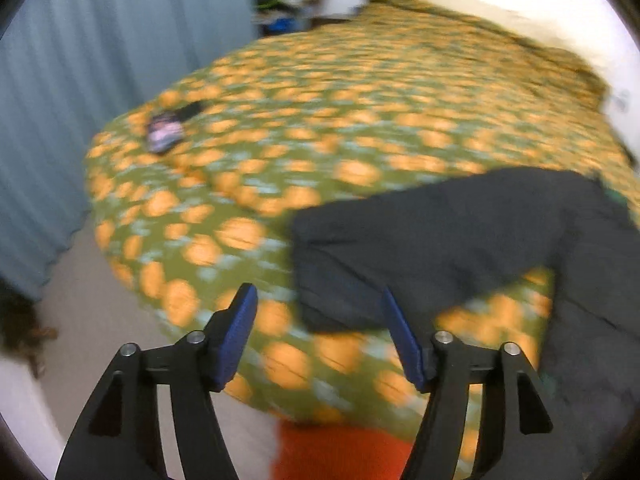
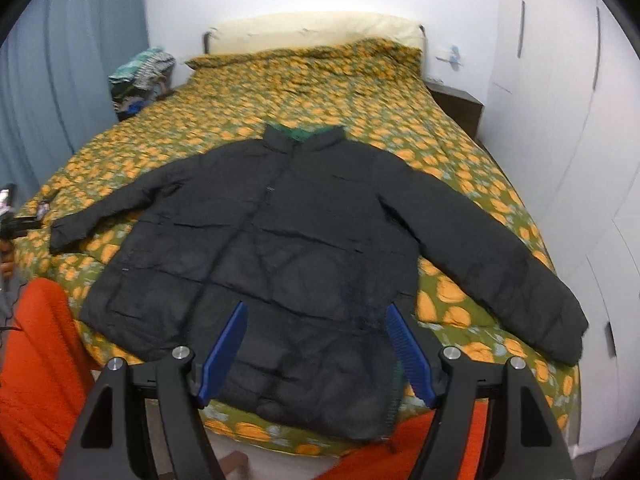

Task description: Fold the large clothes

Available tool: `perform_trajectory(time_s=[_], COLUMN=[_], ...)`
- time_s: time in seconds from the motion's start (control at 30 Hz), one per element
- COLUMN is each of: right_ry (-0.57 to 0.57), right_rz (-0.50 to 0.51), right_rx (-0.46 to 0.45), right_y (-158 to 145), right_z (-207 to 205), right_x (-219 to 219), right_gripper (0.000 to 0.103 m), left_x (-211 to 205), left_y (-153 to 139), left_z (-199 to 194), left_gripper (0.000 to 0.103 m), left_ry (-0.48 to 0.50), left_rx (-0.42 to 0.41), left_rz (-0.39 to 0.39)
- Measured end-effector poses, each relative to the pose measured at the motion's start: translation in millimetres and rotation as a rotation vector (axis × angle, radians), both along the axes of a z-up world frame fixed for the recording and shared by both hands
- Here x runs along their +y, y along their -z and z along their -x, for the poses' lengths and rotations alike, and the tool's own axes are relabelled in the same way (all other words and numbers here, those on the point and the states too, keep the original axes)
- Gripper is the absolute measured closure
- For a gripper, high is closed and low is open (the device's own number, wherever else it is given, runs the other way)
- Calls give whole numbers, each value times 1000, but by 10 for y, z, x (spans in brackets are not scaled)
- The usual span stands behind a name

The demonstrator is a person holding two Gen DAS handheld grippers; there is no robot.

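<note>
A black puffer jacket (image 2: pixel 288 248) with a green inner collar lies flat and face up on the bed, both sleeves spread out to the sides. My right gripper (image 2: pixel 316 312) is open and empty, hovering above the jacket's bottom hem. In the blurred left wrist view, the jacket's left sleeve (image 1: pixel 432 240) reaches toward the bed's near corner. My left gripper (image 1: pixel 318 300) is open and empty, just above the sleeve cuff and the bedspread.
The bed (image 2: pixel 320 92) has a green cover with orange flowers and a cream headboard. A small dark object (image 1: pixel 166 130) lies near the bed's left edge. Blue curtains (image 1: pixel 80 80) hang left. White wardrobe doors (image 2: pixel 568 120) stand right. Orange fabric (image 2: pixel 36 360) shows at the bottom.
</note>
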State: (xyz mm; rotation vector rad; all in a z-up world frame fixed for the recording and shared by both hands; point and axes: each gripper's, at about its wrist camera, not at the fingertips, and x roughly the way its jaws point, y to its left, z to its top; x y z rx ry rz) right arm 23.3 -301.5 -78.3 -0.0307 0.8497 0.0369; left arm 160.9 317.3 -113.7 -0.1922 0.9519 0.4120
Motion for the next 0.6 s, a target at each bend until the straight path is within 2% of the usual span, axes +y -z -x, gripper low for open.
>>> perform_trajectory(time_s=[0.07, 0.13, 0.23, 0.3, 0.4, 0.5, 0.57, 0.6], right_ry=[38, 90, 145, 168, 185, 173, 164, 151], right_rz=[-16, -43, -106, -166, -220, -285, -313, -331], right_rx=[35, 98, 188, 261, 337, 378, 394, 404], right_y=[67, 182, 378, 567, 825, 1031, 1131, 1175], right_z=[-55, -131, -211, -257, -280, -305, -319, -326], right_x=[-185, -414, -699, -864, -951, -942, -927, -905], right_gripper=[30, 29, 29, 29, 29, 29, 29, 29], left_x=[-326, -692, -1393, -1735, -2058, -2128, -2106, -2114], left_y=[-71, -80, 58, 216, 543, 808, 911, 936], left_z=[32, 22, -63, -100, -155, -168, -163, -145], left_gripper=[25, 21, 20, 20, 22, 31, 47, 50], left_ry=[115, 241, 474, 561, 619, 618, 608, 607], left_rx=[-15, -6, 74, 131, 228, 302, 333, 335], left_rz=[72, 127, 177, 171, 161, 259, 300, 290])
